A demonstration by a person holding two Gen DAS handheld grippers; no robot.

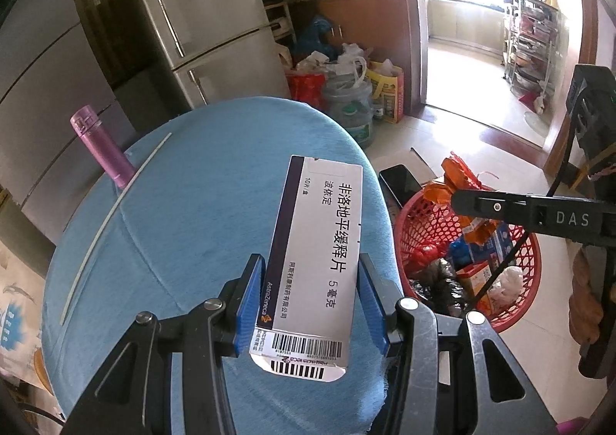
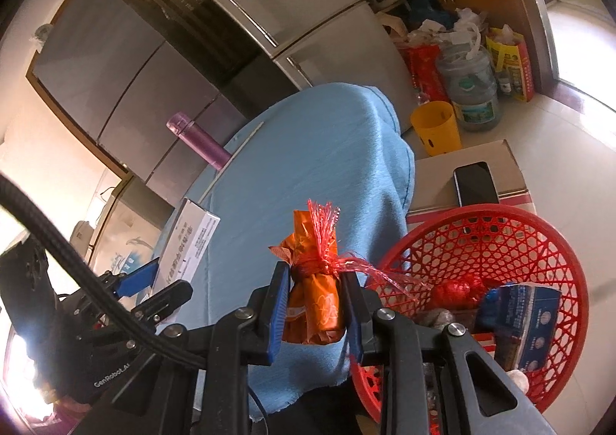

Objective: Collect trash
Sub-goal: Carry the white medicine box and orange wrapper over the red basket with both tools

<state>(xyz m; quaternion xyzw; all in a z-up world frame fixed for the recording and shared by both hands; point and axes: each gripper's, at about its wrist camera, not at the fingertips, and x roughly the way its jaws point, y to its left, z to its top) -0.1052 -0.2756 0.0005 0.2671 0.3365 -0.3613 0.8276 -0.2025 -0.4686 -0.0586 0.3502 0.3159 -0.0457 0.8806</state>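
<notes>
Left gripper (image 1: 312,300) clamps a medicine box (image 1: 317,242) above the blue cloth (image 1: 200,204); right gripper (image 2: 315,304) pinches an orange wrapper (image 2: 313,292) (tied with red string) beside the red basket (image 2: 539,242).

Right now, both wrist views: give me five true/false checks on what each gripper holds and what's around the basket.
1. The left gripper holds a white medicine box. True.
2. The right gripper is empty. False: it is shut on an orange packet tied with red string.
3. The red basket is empty. False: it already holds wrappers and packets.
4. A purple bottle stands on the blue cloth. True.
5. A phone lies inside the basket. False: it lies on a cardboard box behind it.
</notes>
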